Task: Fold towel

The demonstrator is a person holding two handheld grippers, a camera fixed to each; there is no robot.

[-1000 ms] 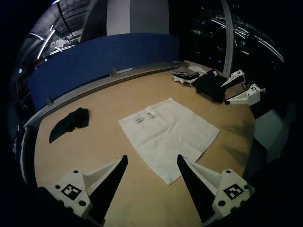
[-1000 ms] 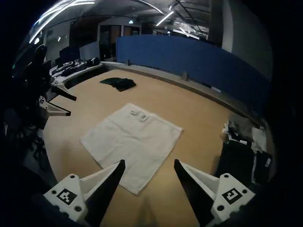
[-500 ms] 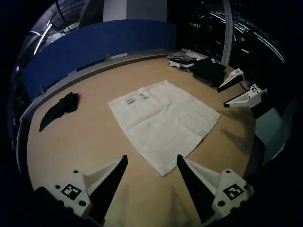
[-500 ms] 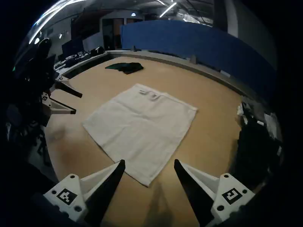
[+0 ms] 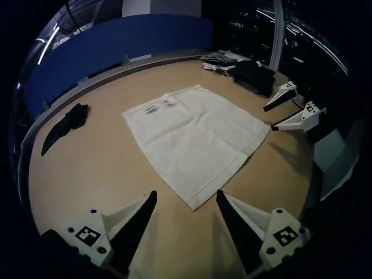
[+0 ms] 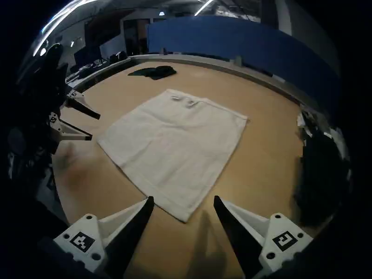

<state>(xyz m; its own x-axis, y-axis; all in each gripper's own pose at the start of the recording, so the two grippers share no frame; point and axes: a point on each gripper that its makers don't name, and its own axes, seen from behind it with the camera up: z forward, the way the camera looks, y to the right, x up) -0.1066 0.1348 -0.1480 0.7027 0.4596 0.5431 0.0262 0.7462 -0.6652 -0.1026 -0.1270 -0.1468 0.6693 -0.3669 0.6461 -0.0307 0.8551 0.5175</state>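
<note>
Holding left tongs [image 5: 186,191] spread open, gripping nothing, over bench [image 5: 93,162], with near corner of towel [image 5: 195,135] sitting between the tips. Holding right tongs [image 6: 182,197] likewise open and empty at another towel corner. Seeing towel lying flat, unfolded, mid-bench. Noting dark cloth [image 5: 63,125] lying well beyond, clothes pile [image 5: 251,74] sitting at far edge, blue partition [image 5: 116,42] running behind.

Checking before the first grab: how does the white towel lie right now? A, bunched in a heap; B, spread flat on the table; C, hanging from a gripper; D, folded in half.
B: the white towel lies spread flat on the wooden table, all four corners showing.
</note>
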